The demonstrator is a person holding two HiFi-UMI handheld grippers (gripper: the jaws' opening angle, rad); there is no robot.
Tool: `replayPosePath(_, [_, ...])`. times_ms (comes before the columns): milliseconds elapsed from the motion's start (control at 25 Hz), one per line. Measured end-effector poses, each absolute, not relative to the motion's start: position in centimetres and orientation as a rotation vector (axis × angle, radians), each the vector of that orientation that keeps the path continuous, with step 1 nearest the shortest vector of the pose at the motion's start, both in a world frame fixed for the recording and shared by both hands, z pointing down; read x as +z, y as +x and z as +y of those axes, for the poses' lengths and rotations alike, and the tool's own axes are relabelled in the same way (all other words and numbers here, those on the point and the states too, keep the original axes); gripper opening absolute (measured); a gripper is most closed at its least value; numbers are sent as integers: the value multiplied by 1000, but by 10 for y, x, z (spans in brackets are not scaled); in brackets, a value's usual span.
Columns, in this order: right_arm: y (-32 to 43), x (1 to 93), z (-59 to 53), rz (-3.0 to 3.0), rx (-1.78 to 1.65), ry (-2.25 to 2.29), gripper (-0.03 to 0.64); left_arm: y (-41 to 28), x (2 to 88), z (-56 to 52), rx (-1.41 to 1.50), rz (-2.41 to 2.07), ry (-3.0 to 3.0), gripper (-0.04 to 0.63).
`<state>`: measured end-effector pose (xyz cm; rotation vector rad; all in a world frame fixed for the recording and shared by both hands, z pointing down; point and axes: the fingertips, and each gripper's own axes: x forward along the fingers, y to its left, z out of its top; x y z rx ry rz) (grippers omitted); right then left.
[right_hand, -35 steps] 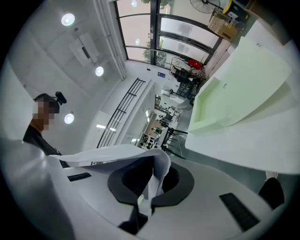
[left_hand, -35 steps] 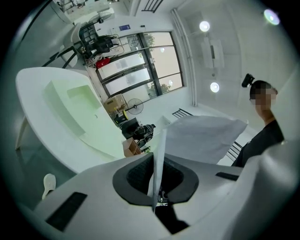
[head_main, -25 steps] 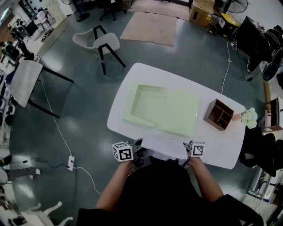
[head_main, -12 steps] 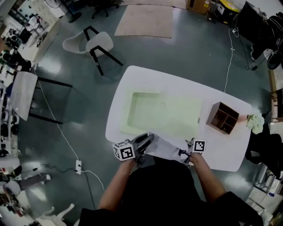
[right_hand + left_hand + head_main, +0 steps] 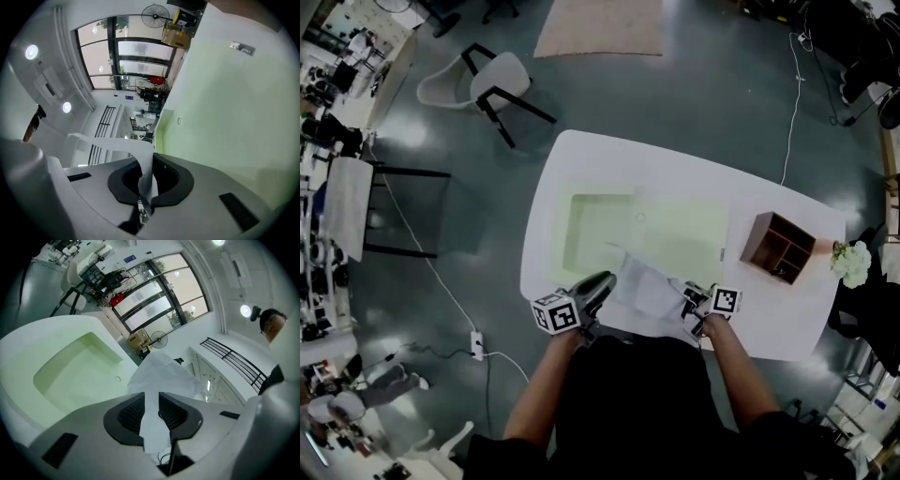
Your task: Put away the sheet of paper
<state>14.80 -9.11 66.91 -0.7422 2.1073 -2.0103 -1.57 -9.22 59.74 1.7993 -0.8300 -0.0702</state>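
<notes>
white table (image 5: 581, 169): the sheet of paper (image 5: 645, 286) has come up off it, pinched tight by the left gripper (image 5: 598, 285) and right gripper (image 5: 687, 297), ready to put away.

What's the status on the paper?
Shut on sheet of paper: left tool, right tool. Held up over near edge of green mat. Nothing blocking; wooden organizer apart at right.

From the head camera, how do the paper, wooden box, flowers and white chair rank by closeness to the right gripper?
1. Sheet of paper: pinched in the right gripper.
2. Wooden box: on the table, to the right.
3. Flowers: past the box, table's right edge.
4. White chair: on the floor, far upper left.
</notes>
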Motion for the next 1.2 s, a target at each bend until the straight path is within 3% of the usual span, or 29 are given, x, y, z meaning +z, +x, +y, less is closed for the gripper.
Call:
replayPosePath(200, [161,691,-108,1993,-2066,-842,0,-6,604,-96,-50,-811,1794,72])
replayPosePath(440, [150,695,-119,1870,-2110,-849,0,-12,587,-89,-57,-721,1839,14])
replayPosePath(1200, [156,721,-120,1630,-2204,-947,0,-37,596,-91,-67,-654,1788,6])
